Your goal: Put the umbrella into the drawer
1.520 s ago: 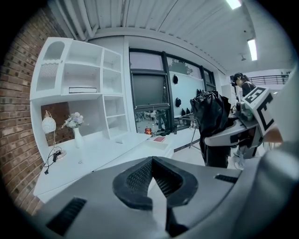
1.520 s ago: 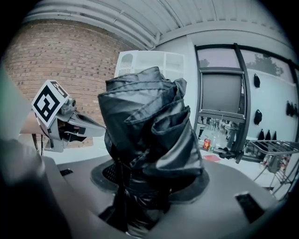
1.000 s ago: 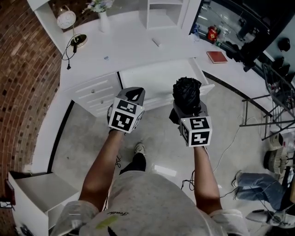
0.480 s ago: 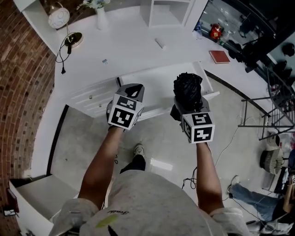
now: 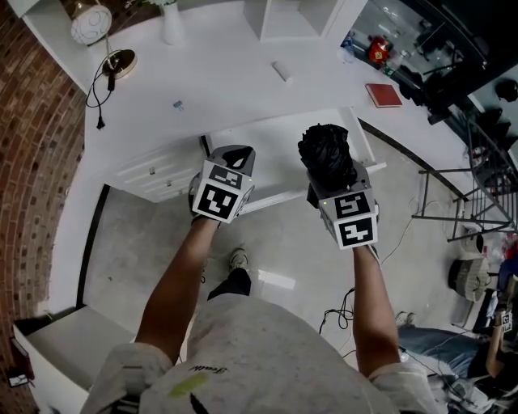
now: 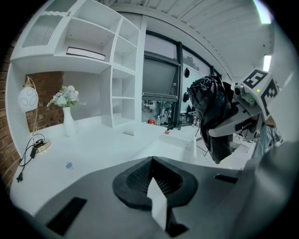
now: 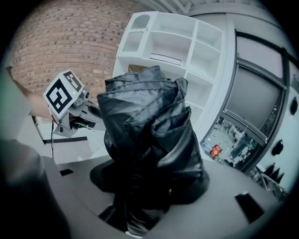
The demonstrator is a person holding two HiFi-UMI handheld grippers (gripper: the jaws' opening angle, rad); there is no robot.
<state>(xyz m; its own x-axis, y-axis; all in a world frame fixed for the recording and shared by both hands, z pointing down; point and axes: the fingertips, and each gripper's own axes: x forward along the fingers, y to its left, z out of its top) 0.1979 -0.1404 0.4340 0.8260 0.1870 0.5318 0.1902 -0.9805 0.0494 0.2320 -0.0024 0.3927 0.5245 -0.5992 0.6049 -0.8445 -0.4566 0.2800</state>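
A folded black umbrella stands upright in my right gripper, which is shut on its lower end. It hangs above the right part of the open white drawer under the desk top. In the right gripper view the umbrella fills the middle and hides the jaws. My left gripper hovers over the drawer's left part, shut, with nothing in it. The left gripper view shows the left gripper with its jaws together, and the umbrella off to the right.
The white desk top carries a lamp, a vase, a small white object and a red book. A brick wall runs on the left. A white cabinet stands lower left, a metal rack on the right.
Both grippers have edged slightly forward over the drawer, and the desk has shifted in the head view. The umbrella stays held in the right gripper; the left stays shut.
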